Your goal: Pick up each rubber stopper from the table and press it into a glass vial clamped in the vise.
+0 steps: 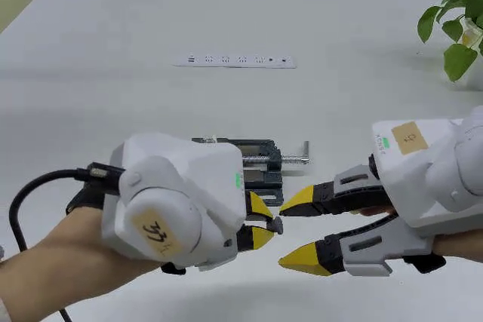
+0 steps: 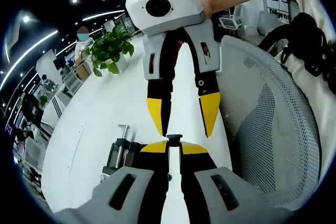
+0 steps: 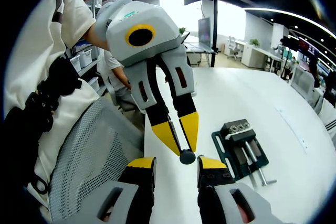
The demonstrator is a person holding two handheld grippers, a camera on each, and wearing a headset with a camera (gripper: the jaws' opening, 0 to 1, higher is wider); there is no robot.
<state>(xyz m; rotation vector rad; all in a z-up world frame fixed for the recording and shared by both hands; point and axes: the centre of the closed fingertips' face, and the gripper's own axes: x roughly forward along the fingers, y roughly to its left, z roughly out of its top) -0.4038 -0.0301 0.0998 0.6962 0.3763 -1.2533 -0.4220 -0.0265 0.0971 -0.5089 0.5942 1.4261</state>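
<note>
While left gripper (image 1: 269,223) is pinching small dark rubber stopper (image 3: 187,157), lower centre | right gripper (image 1: 284,235) is gaping | probably light, squashy: grip sides

The table (image 1: 151,35) is smooth, matt white. The vise (image 1: 264,167) is dark painted metal with 1 bright steel screw (image 1: 296,160). The left gripper (image 1: 264,222) and right gripper (image 1: 290,237) have smooth, slightly glossy plastic shells. The stopper (image 3: 187,156) looks like matt rubber. The chair back (image 2: 273,124) is grey mesh cloth.
</note>
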